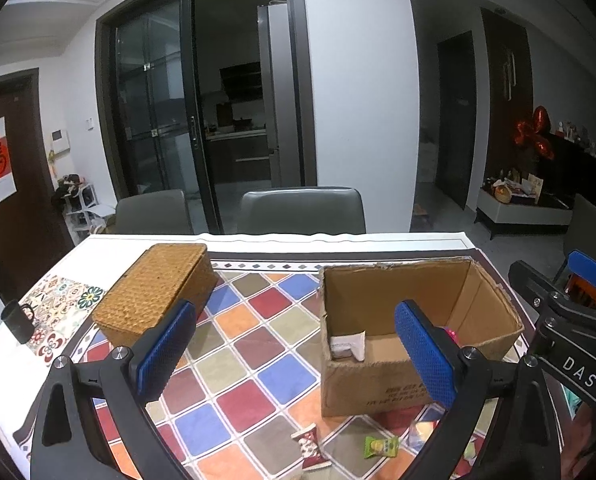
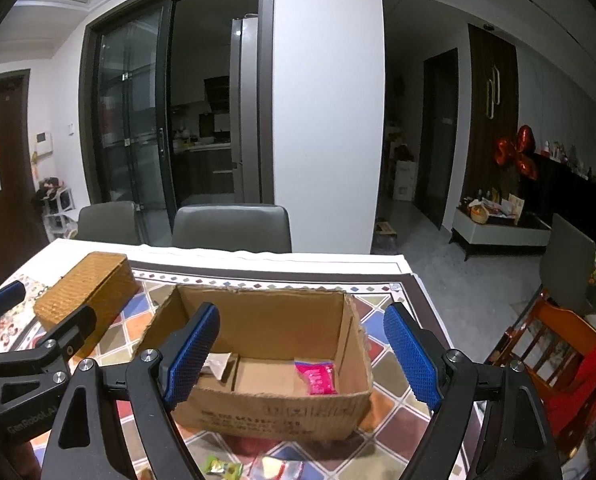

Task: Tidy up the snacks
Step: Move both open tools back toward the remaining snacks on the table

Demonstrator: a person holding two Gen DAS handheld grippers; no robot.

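Right gripper (image 2: 302, 356) wide, nothing held, above cardboard box (image 2: 274, 404); left gripper (image 1: 294, 356) likewise. Pink packet (image 2: 318, 378) boxed. Green packet (image 1: 380, 446) loose on table (image 1: 234, 360): advisable to descend near-side, pinch flat edge squarely.

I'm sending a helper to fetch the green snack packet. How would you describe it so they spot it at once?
Find the open cardboard box on the checkered tablecloth. On the cloth just in front of the box's near wall lie a few loose packets. Take the small bright green packet; the packet to its left is red and white.
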